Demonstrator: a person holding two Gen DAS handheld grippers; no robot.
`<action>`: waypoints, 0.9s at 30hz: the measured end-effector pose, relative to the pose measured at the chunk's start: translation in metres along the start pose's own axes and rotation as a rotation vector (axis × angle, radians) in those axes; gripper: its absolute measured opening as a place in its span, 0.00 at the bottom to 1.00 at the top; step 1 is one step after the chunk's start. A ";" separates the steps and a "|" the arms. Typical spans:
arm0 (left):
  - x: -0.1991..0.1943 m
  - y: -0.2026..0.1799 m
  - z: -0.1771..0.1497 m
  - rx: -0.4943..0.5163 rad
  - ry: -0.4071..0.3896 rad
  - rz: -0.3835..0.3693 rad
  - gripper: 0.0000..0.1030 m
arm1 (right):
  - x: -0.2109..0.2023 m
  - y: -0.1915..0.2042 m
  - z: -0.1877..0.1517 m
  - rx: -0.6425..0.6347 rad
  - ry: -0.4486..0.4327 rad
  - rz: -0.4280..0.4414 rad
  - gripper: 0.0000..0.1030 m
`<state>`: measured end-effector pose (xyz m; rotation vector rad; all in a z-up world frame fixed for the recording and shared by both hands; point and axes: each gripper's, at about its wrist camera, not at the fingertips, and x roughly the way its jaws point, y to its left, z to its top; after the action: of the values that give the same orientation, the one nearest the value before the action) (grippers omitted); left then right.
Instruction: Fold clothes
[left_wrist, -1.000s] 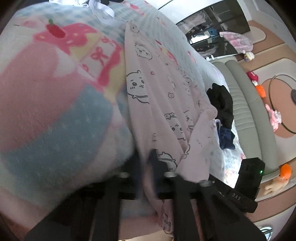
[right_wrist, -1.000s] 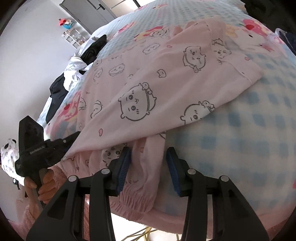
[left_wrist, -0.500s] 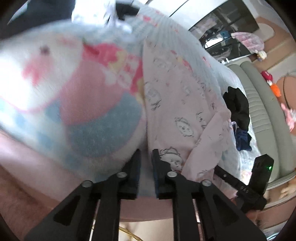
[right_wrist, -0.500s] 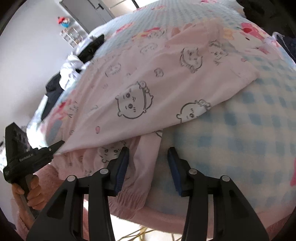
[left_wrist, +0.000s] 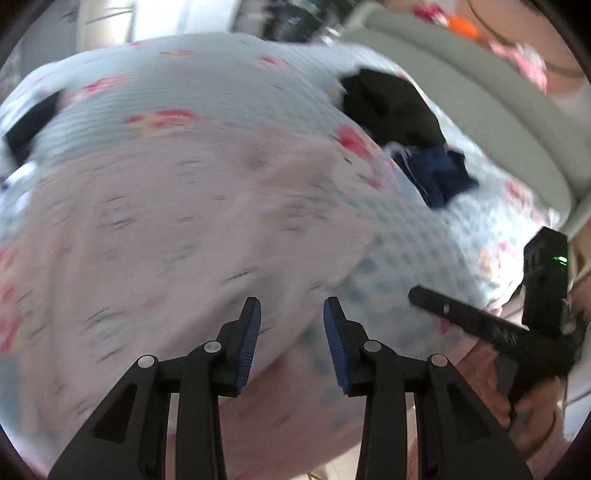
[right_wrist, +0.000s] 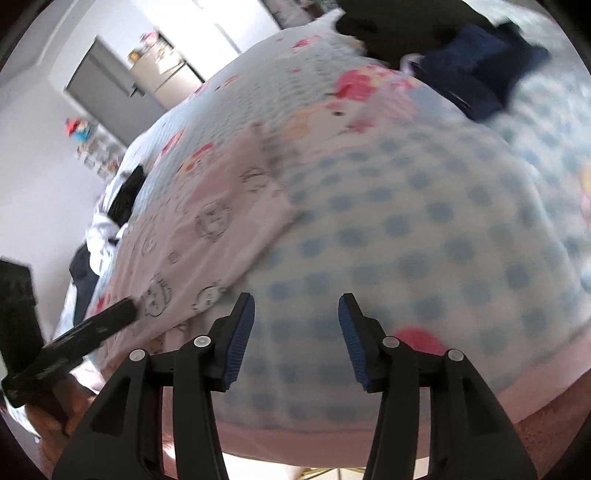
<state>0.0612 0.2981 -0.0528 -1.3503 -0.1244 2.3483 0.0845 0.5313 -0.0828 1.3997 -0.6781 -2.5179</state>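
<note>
Left hand-held gripper (left_wrist: 291, 314): jaws spread wide, nothing between the blue pads; it hangs over the near hem of the pink pyjama garment (left_wrist: 177, 229). The left wrist view is heavily motion-blurred, so whether the fingertips touch the cloth cannot be told.

Right hand-held gripper (right_wrist: 296, 314): jaws likewise wide apart and empty, poised over bare blue-checked blanket (right_wrist: 406, 240), just to the right of the garment's edge. In the left wrist view this tool appears at lower right, gripped by a hand (left_wrist: 524, 402), with a green indicator lit on its body.

Pink pyjama garment: lies spread flat on the bed near its front edge, printed with small cartoon faces, extending away from the grippers toward the middle of the blanket. Its right-hand border runs diagonally across the right wrist view.

Farther back on the blanket: a black garment (left_wrist: 388, 107) with a navy garment (left_wrist: 439, 177) touching it on the near side, both well apart from the pink one. On the opposite side, a heap of white and dark clothes (right_wrist: 110, 218) sits at the bed's edge. Beyond the bed, a grey door (right_wrist: 107, 92).
</note>
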 end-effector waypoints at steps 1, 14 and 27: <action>0.014 -0.013 0.006 0.022 0.021 0.003 0.37 | -0.001 -0.008 0.000 0.019 -0.003 0.008 0.47; 0.071 -0.045 0.038 0.029 0.016 0.055 0.07 | 0.005 -0.038 0.008 0.020 -0.007 -0.011 0.48; -0.049 0.164 0.048 -0.283 -0.164 0.105 0.06 | 0.033 0.047 0.066 -0.201 0.038 0.024 0.52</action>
<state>-0.0098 0.1359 -0.0352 -1.3131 -0.4609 2.6051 0.0084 0.4978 -0.0564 1.3566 -0.4182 -2.4546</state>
